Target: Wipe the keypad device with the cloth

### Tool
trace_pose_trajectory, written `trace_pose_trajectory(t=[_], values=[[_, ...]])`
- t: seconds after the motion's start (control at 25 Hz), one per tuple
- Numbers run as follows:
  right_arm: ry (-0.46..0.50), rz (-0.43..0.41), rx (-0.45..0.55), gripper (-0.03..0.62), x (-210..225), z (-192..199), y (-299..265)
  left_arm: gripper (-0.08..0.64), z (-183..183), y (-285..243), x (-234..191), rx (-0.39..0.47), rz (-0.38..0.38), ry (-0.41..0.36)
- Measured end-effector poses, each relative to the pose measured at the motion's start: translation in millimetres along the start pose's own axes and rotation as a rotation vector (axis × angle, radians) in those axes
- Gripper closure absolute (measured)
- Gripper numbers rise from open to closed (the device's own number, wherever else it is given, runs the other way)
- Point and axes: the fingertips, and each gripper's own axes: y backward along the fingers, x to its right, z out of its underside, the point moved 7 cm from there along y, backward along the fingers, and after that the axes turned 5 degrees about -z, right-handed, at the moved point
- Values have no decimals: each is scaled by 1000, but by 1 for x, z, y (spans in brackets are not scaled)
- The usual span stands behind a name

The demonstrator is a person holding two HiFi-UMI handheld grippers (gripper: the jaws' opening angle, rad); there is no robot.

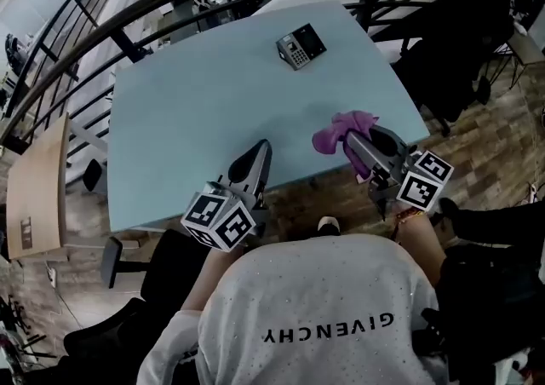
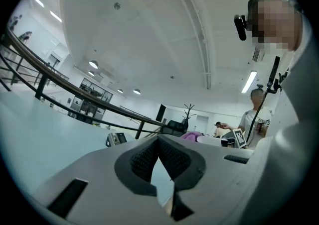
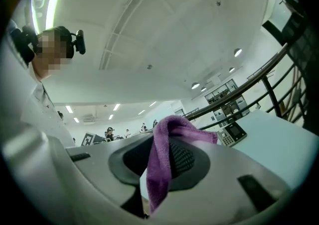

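Jaws: right gripper (image 1: 356,146) clamps cloth (image 1: 335,133) | left gripper (image 1: 261,153) closed, empty | keypad device (image 1: 301,46) well ahead

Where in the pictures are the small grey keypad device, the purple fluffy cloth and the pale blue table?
small grey keypad device (image 1: 301,46), head view, its top face.
purple fluffy cloth (image 3: 159,171), right gripper view, its hanging strip.
pale blue table (image 1: 213,102), head view, bare top.
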Motion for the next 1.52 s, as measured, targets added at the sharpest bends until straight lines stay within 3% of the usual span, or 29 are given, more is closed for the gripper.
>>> trace_pose_trajectory(t=[0.08, 0.24, 0.6, 0.72, 0.92, 1.08, 1.52], values=[[11, -27, -7, 517, 24, -14, -4, 561, 1, -23, -2, -16, -26, 5], [-14, -67, -34, 516, 69, -31, -8, 561, 11, -65, -1, -81, -4, 105], [-46, -161, -77, 517, 143, -45, -30, 560, 14, -127, -7, 32, -50, 186], [-47, -166, -83, 517, 152, -43, -34, 561, 14, -131, -3, 69, -59, 172], [-24, -160, -107, 517, 167, -44, -48, 561, 12, -142, -6, 80, -129, 72], [-15, -179, -124, 516, 179, -47, -63, 561, 13, -161, -16, 87, -158, 70], [8, -157, -190, 517, 238, -57, -109, 561, 16, -226, -66, -30, -231, 55]])
